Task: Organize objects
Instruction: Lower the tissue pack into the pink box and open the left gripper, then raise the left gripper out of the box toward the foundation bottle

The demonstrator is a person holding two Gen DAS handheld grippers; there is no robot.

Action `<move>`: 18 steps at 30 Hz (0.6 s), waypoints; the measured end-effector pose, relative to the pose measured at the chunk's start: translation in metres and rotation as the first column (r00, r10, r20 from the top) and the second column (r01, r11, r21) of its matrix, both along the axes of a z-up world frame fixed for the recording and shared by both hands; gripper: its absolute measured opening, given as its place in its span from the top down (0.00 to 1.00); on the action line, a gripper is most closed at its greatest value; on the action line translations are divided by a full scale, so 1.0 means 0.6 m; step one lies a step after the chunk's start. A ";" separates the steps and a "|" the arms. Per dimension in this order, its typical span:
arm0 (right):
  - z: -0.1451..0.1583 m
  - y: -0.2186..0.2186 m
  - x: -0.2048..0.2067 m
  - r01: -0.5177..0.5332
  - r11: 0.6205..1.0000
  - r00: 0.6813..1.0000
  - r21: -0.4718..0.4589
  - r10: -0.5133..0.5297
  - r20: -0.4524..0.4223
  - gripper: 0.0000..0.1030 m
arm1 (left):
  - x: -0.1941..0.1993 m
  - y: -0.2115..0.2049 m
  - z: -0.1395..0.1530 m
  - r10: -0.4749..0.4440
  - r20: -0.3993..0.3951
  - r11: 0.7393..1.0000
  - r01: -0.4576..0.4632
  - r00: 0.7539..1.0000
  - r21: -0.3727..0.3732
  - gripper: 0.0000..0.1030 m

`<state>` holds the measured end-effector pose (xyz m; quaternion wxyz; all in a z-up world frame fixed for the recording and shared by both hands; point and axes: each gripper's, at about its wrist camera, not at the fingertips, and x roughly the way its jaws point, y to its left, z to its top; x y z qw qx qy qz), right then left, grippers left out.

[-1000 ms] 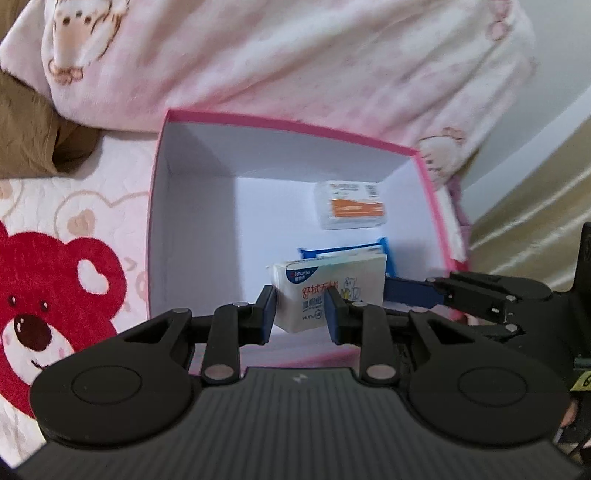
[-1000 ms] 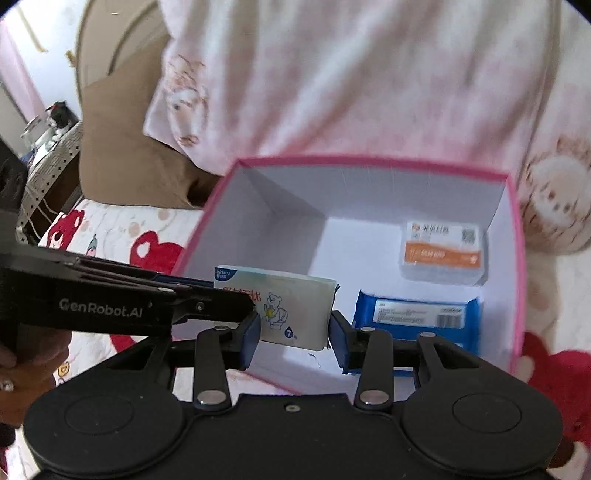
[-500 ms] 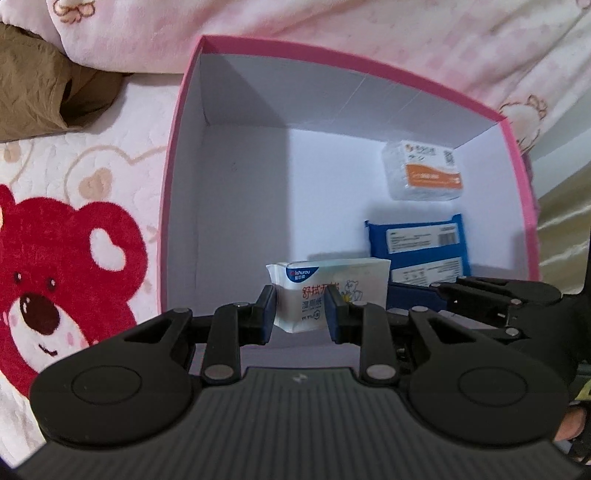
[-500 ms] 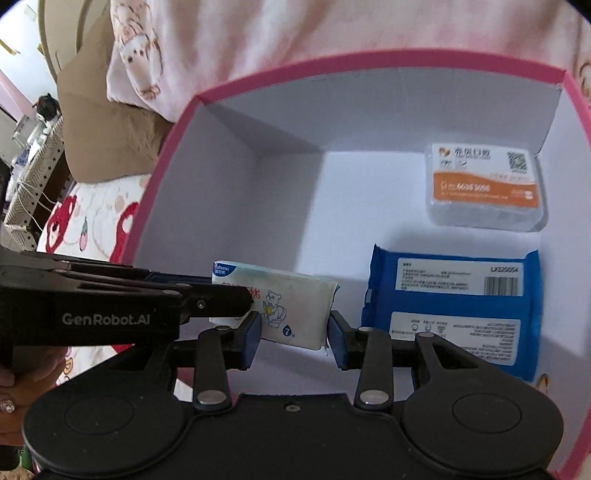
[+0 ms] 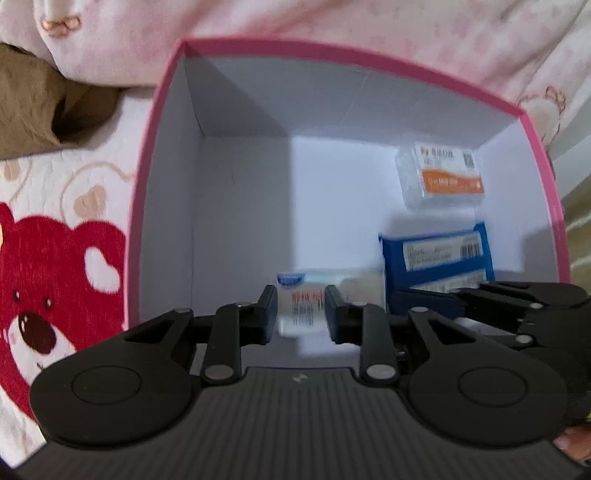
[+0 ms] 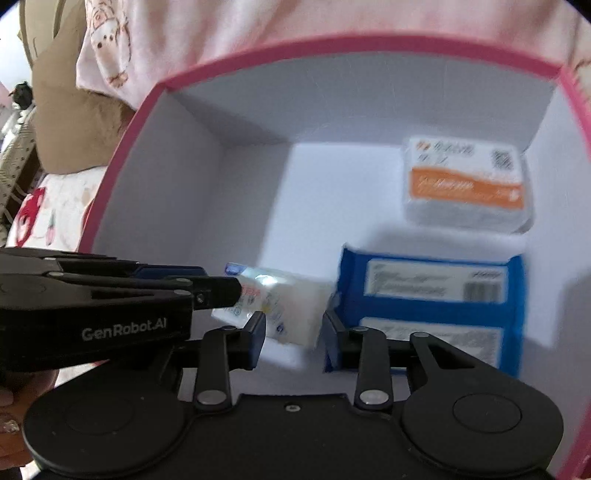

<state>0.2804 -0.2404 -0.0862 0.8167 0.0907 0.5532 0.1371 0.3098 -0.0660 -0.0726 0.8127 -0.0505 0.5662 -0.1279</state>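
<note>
Both grippers are down inside the pink box (image 5: 546,173), sharing one load: a white tissue pack (image 5: 295,306). The left gripper (image 5: 301,314) has the pack's near end between its blue pads, and they look pressed to it, though blur hides the contact. Its jaws have just eased a little wider. The right gripper (image 6: 293,332) straddles the pack's other end. Its jaws have just been narrowing, the right finger sits at the pack's edge, and the left one seems a shade off it; blur makes the grip impossible to confirm.

In the right wrist view the left gripper reaches in from the left, tips on the pack (image 6: 273,302), which sits low near the floor of the box, at the front. Whether it touches the floor cannot be told.

Just beside it on the right lies a blue pack (image 6: 436,291), flat on the floor. Beyond that, at the far right corner, sits a white and orange box (image 6: 465,188).

The pink box rests on a bedspread with a red bear (image 5: 48,280). A pink quilt (image 5: 295,22) bunches behind, a brown pillow (image 5: 29,110) at the left.
</note>
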 end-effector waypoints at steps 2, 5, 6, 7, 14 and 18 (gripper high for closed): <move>0.014 -0.007 -0.003 0.001 1.000 1.000 -0.002 -0.001 0.022 0.61 | -0.004 0.006 0.008 0.000 0.033 1.000 0.000 0.999 -0.026 0.71; 0.041 -0.018 -0.020 -0.016 1.000 0.998 -0.013 0.017 0.058 0.60 | -0.016 0.013 0.025 -0.014 0.060 0.998 0.017 0.998 -0.054 0.68; 0.051 -0.022 -0.028 -0.023 1.000 0.997 -0.014 0.024 0.068 0.60 | -0.022 0.013 0.032 -0.025 0.071 0.998 0.029 0.997 -0.052 0.68; 0.061 -0.027 -0.037 -0.026 1.000 0.997 -0.012 0.027 0.079 0.60 | -0.029 0.013 0.040 -0.038 0.079 0.998 0.041 0.996 -0.046 0.68; 0.140 -0.052 -0.117 -0.087 0.996 0.987 -0.005 0.087 0.132 0.59 | -0.088 0.021 0.101 -0.133 0.072 0.988 0.139 0.988 -0.074 0.68; 0.183 -0.050 -0.165 -0.131 0.991 0.977 -0.020 0.132 0.165 0.58 | -0.127 0.016 0.142 -0.196 0.087 0.979 0.199 0.977 -0.033 0.68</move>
